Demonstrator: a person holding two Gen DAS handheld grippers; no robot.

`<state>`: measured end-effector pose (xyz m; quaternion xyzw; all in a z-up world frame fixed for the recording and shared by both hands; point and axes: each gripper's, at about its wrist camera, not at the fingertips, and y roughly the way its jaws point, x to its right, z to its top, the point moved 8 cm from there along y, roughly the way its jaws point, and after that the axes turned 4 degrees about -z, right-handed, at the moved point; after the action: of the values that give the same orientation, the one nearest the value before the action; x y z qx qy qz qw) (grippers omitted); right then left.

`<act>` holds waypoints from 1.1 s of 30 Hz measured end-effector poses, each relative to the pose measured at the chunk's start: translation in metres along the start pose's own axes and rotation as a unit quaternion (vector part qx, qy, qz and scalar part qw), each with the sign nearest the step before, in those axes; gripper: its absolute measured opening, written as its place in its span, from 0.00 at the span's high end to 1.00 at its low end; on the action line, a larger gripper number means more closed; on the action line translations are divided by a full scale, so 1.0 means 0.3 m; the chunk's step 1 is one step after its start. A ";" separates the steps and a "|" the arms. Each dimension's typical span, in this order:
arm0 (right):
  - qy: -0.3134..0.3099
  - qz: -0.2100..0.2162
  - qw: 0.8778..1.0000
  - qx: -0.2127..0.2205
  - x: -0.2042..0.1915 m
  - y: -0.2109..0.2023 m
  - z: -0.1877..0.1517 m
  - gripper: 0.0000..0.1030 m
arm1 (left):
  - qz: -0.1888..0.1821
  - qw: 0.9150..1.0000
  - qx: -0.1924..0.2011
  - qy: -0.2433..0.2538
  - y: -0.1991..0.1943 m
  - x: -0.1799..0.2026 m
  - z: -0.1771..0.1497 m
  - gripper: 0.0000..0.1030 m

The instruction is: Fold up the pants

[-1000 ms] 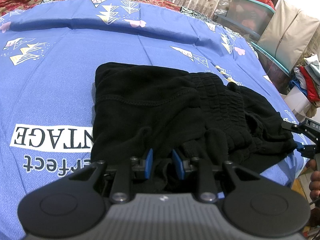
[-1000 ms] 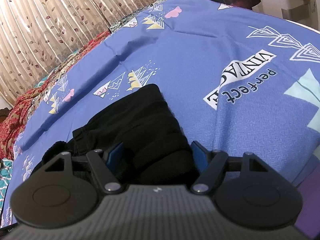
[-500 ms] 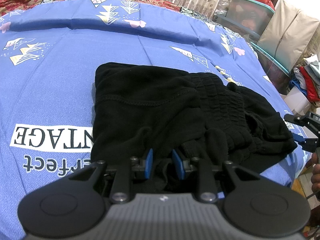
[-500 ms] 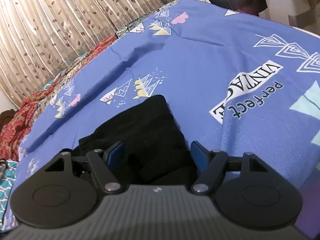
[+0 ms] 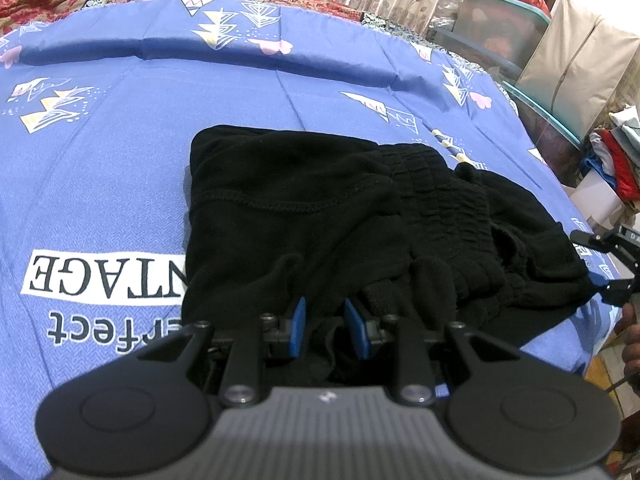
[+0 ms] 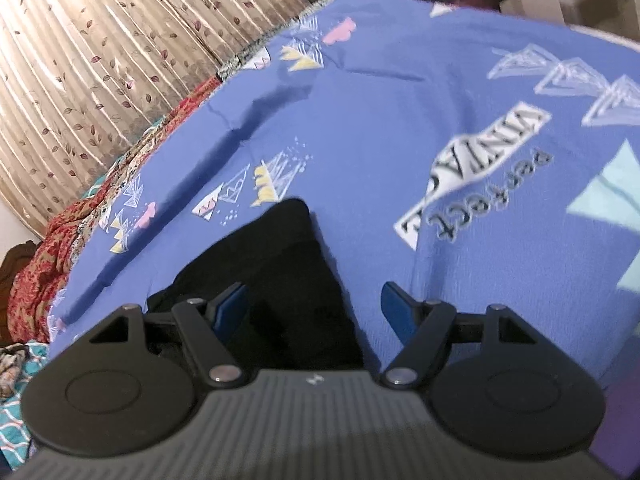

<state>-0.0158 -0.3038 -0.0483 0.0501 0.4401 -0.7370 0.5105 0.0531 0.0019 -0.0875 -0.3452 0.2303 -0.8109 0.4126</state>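
Your left gripper [image 5: 325, 326] has its fingers clamped on a bunched fold at the near edge of the black pants [image 5: 320, 216] — the rest of the folded pile spreads ahead of them on the blue bedsheet [image 5: 120, 168]. Your right gripper [image 6: 314, 306] has its fingers spread wide, gripping nothing; the pants' end lies between them and just ahead.

Blue printed bedsheet [image 5: 120, 160], leaf-patterned curtains [image 6: 100, 60], storage bins [image 5: 504, 28].

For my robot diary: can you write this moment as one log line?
task: fold pants | left hand-held gripper: shut on black pants | right hand-held gripper: open above pants | pants: bunched on blue bedsheet
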 end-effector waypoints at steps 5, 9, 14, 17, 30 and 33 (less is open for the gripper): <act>-0.015 0.028 0.998 -0.049 -0.043 0.041 -0.060 0.26 | 0.000 1.000 0.000 0.000 0.000 -0.001 0.000 0.76; -0.032 0.020 0.998 -0.047 -0.065 0.041 -0.075 0.29 | -0.002 1.000 0.001 -0.001 -0.002 -0.003 0.001 0.76; -0.023 0.030 0.998 -0.059 -0.069 0.028 -0.071 0.66 | -0.002 1.000 0.003 -0.001 -0.002 -0.006 0.000 0.76; -0.012 0.060 0.997 -0.057 -0.088 0.013 -0.063 0.69 | -0.003 1.000 0.002 -0.002 -0.003 -0.005 -0.001 0.76; 0.050 0.069 0.994 -0.071 -0.030 0.045 -0.089 0.52 | -0.002 1.000 0.003 -0.002 -0.002 -0.003 -0.002 0.76; 0.043 0.064 0.994 -0.072 -0.038 0.039 -0.092 0.58 | -0.002 1.000 0.002 -0.001 -0.002 -0.001 -0.002 0.76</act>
<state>-0.0115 -0.2775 -0.0661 0.0731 0.5098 -0.6661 0.5395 0.0524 0.0024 -0.0876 -0.3456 0.2274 -0.8118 0.4121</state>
